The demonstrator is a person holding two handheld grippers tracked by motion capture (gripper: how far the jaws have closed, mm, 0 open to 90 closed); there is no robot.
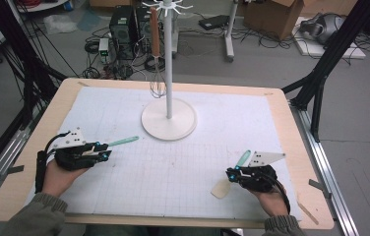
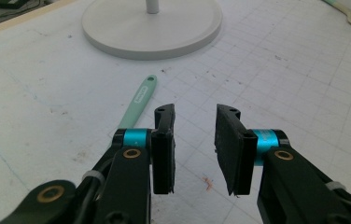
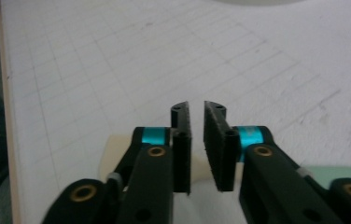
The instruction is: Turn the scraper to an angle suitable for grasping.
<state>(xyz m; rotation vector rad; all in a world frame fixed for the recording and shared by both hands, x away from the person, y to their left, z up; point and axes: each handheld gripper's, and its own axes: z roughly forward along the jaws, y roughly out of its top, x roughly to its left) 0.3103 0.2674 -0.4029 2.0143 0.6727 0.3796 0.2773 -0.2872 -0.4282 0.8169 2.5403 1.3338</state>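
A mint-green utensil handle [image 1: 124,141] lies on the white grid mat [image 1: 173,167]. My left gripper [image 1: 105,150] sits at its near end. In the left gripper view the handle [image 2: 141,95] runs under the left-hand jaw, and the left gripper [image 2: 196,112] stands open with bare mat in the gap. At the front right lies a spatula [image 1: 221,189] with a cream blade and a mint handle. My right gripper [image 1: 230,173] lies across it. In the right gripper view the cream blade [image 3: 113,158] shows to the left below the jaws. The right gripper [image 3: 197,107] is shut to a thin slit, with nothing seen in it.
A white stand with a round base [image 1: 168,125] rises mid-table, and a whisk [image 1: 156,73] with a brown handle hangs from its hooks. The base [image 2: 150,28] lies straight ahead of the left gripper. Wooden table edges frame the mat. Cables and boxes cover the floor beyond.
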